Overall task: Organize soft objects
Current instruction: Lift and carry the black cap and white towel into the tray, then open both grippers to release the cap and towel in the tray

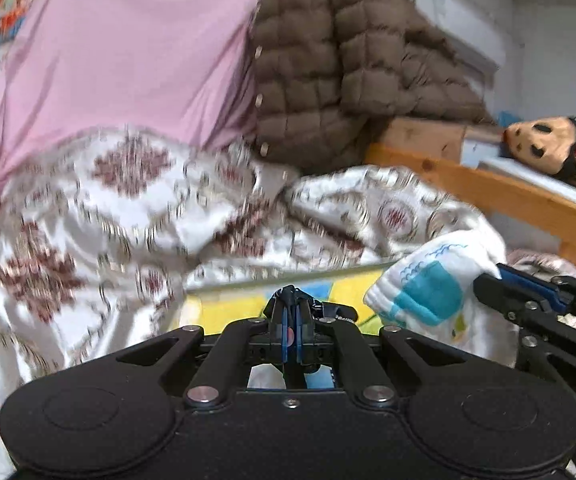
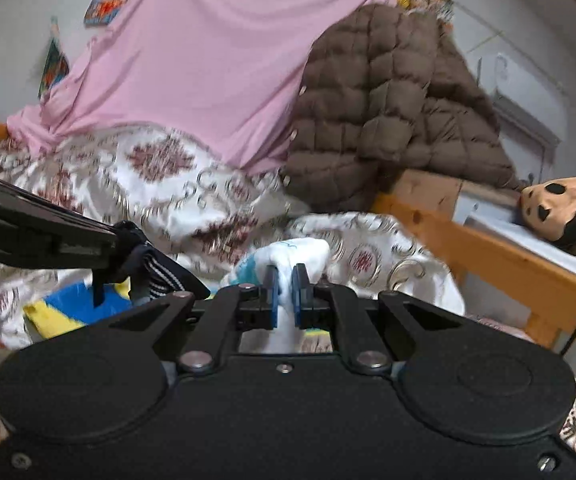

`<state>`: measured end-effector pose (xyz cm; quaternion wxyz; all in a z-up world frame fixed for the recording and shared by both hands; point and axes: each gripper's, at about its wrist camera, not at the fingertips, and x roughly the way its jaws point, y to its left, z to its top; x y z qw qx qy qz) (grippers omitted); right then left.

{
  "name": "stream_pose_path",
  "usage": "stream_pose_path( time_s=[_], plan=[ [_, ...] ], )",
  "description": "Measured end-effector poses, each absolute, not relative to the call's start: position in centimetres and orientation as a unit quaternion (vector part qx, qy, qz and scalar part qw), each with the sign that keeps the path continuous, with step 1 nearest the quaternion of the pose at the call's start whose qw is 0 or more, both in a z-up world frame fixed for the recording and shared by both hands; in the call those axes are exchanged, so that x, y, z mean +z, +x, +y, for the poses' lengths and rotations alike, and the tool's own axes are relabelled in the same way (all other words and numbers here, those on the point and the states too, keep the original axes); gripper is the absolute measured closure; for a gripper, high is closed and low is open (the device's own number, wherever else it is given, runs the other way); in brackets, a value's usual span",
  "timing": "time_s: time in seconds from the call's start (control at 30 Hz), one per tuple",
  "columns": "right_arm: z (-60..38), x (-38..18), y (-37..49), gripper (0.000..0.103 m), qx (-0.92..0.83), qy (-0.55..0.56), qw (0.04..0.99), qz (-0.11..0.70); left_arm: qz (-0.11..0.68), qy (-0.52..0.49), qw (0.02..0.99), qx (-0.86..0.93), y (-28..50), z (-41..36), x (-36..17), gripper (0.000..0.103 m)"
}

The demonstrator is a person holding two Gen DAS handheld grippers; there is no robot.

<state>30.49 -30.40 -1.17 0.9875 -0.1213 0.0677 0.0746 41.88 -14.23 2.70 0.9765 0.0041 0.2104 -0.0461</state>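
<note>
Left gripper (image 1: 293, 312) nearest: my fingers pressed together, pinching a dark striped sock (image 2: 156, 270) that bunches at the tips. Right gripper (image 2: 286, 280) pinches a white sock with teal patches (image 1: 428, 292), cloth squeezed between the blue pads (image 2: 273, 292) and puffing out past them. Both socks hang above a yellow-blue mat (image 1: 224, 308). Ahead of the fingers, patterned quilt (image 1: 128, 208); beyond it, pink sheet (image 2: 208, 60) and brown quilted jacket (image 2: 388, 112). Right of the fingers, stuffed doll (image 2: 560, 204) on a wooden frame (image 2: 488, 256).

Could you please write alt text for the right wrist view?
The right gripper is shut on a white-and-teal sock, and the left gripper holds a dark striped sock, above a patterned quilt.
</note>
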Motion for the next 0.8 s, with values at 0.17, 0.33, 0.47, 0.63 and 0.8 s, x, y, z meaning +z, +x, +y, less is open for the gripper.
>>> stream_pose_path(
  time_s=[0.17,0.33,0.47,0.63,0.8],
  plan=[
    [-29.1,-2.2,32.6,0.101,0.076,-0.147,0.98,0.111,0.258,-0.01,0.965,-0.034,44.2,-13.7,0.4,0.1],
    [-28.7,-3.4,35.4,0.099,0.063,-0.151,0.974,0.157,0.3,-0.018,0.954,-0.023,45.3,-13.3,-1.3,0.099],
    [-28.9,-4.4,36.7,0.097,0.055,-0.147,0.973,0.17,0.319,-0.034,0.947,-0.02,45.5,-13.0,-1.9,0.097],
    [-29.5,-4.6,37.9,0.074,0.051,-0.14,0.974,0.172,0.326,-0.038,0.944,-0.022,44.9,-13.3,-1.5,0.084],
    [-30.6,-3.6,36.9,0.059,0.048,-0.125,0.976,0.175,0.32,-0.032,0.947,-0.024,43.7,-13.4,-0.5,0.062]
  ],
)
